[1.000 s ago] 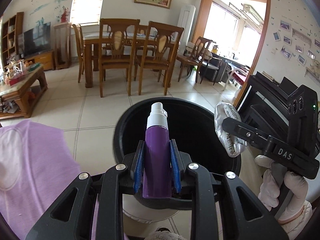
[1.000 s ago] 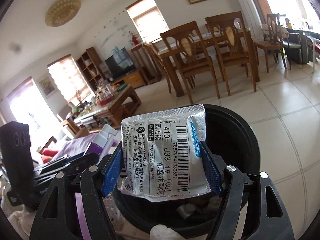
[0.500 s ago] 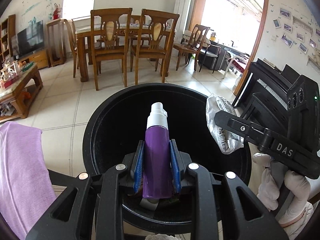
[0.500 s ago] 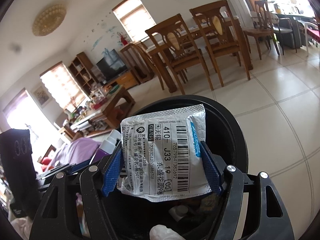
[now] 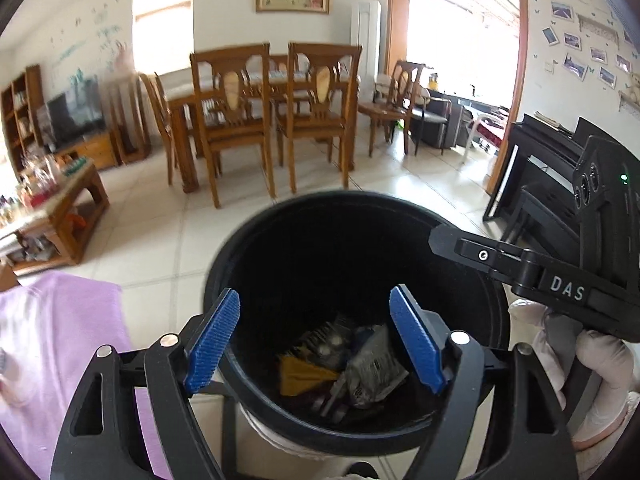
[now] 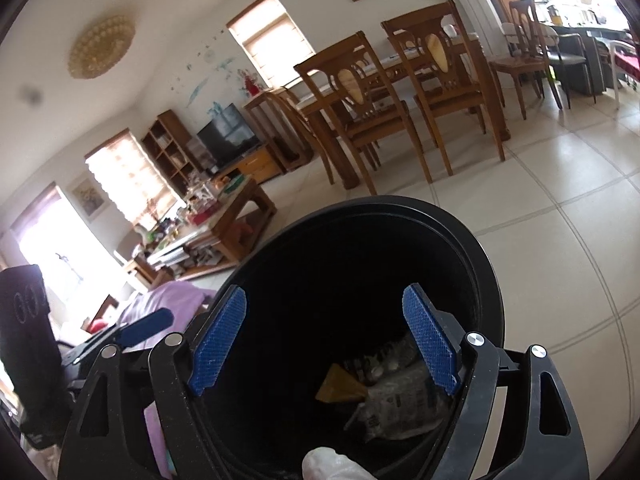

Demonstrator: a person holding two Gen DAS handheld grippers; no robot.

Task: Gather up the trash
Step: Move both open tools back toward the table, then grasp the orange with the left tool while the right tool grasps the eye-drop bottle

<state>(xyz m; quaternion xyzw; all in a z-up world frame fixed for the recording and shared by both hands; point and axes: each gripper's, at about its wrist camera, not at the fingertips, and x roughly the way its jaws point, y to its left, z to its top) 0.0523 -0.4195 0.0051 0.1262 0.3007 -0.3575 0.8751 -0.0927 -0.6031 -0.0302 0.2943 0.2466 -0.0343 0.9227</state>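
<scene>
Daylight floods my view from the doorway (image 5: 460, 60) and windows (image 6: 128, 184), both blown out to white glare. The bin interior (image 5: 340, 280) stays dark, its contents dim. I see motion blur across the left-wrist furniture, fisheye bending at all edges, and black vignetted corners.

One black trash bin (image 5: 256, 240); inside it, one yellow wrapper (image 5: 298, 376), one silver printed packet (image 5: 372, 372), further dark scraps too dim to count. Two grippers: left gripper (image 5: 316, 340), right gripper (image 6: 324, 340), both with jaws opening, nothing between. One gloved hand (image 5: 600, 384). One purple cloth (image 5: 60, 344). One dining table (image 5: 256, 84), at least four wooden chairs. One coffee table (image 5: 60, 208). One television (image 5: 74, 114). One piano (image 5: 540, 168)
</scene>
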